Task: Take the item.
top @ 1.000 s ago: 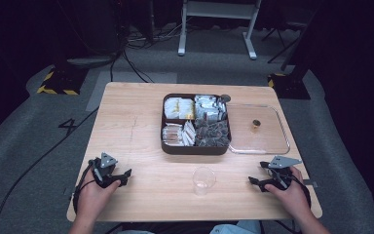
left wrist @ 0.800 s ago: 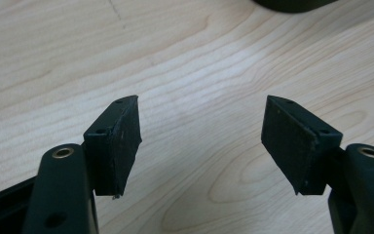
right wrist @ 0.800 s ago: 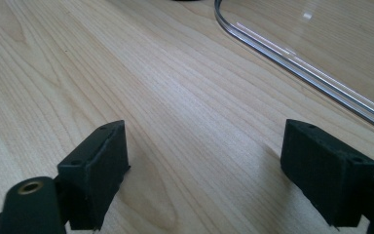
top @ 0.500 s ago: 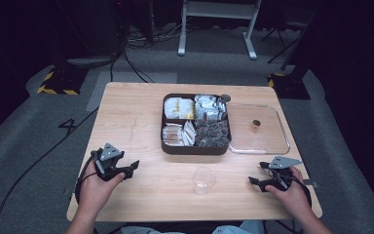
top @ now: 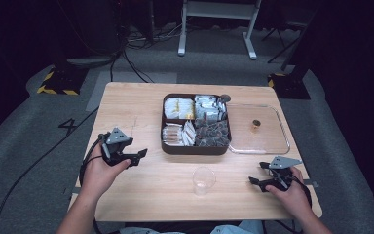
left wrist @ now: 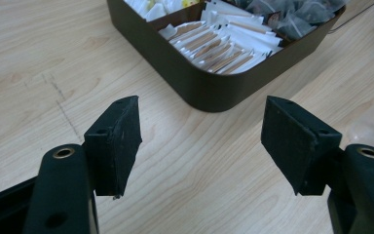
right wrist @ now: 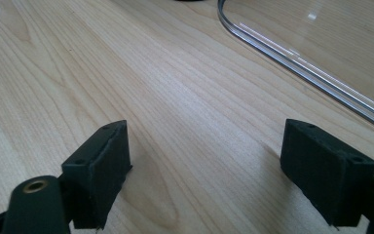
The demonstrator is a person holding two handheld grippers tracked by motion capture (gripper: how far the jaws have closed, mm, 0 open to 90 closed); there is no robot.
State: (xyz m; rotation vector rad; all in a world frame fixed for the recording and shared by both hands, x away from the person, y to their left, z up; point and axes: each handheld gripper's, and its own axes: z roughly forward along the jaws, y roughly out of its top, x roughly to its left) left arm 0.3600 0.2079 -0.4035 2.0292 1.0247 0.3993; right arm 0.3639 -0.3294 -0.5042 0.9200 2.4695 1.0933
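A dark brown divided box (top: 195, 148) stands at the table's middle, with yellow-white packets, silvery packets, paper sticks (left wrist: 224, 44) and dark sachets in its compartments. A clear plastic cup (top: 203, 180) stands upright in front of it. My left gripper (top: 137, 156) is held open left of the box, a little above the table. In the left gripper view its jaws (left wrist: 202, 108) stand wide apart and point at the box's near corner (left wrist: 209, 92). My right gripper (top: 254, 182) is open near the front right edge, with bare wood between its jaws (right wrist: 207, 129).
A clear lid (top: 268, 141) lies flat against the box's right side, with a small brown knob (top: 256, 125) on it. Its rim (right wrist: 302, 63) crosses just ahead of the right gripper. Cables trail off the table's left edge.
My left gripper has moved forward and a little right, toward the box. The right gripper and the cup have stayed put.
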